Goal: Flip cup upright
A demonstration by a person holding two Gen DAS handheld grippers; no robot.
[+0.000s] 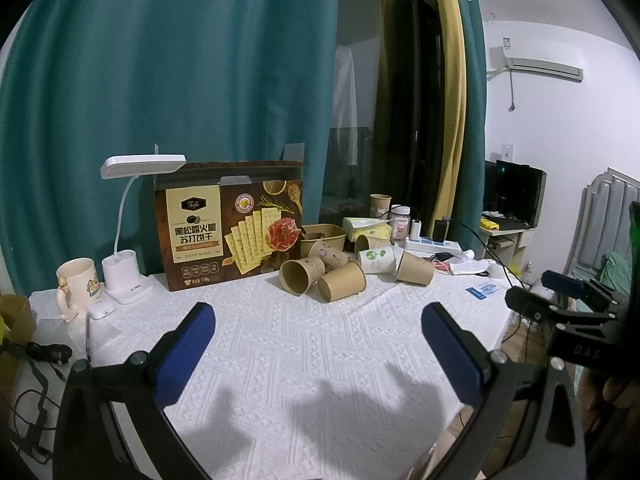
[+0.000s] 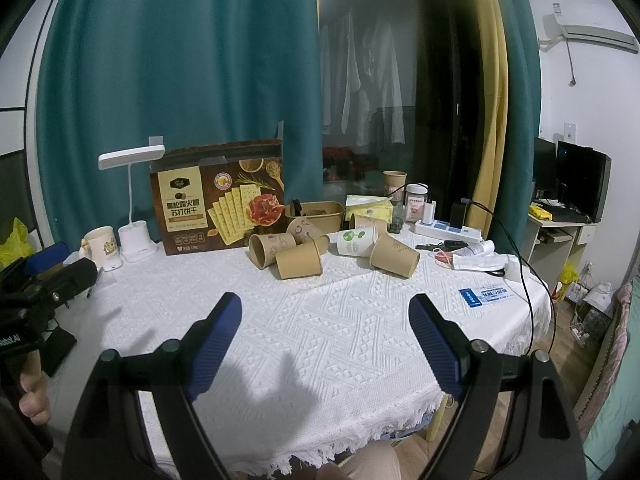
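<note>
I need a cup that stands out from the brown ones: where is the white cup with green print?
In the right wrist view the white cup lies on its side mid-table, right of centre, between two tipped brown cups.

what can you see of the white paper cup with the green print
The white paper cup lies on its side on the white tablecloth, amid tipped brown paper cups. Green leafy graphics mark its wall. In the right wrist view its mouth faces right, against a brown cup. It looks undamaged; its inside is hidden. Neither pair of tongs touches it.
</note>
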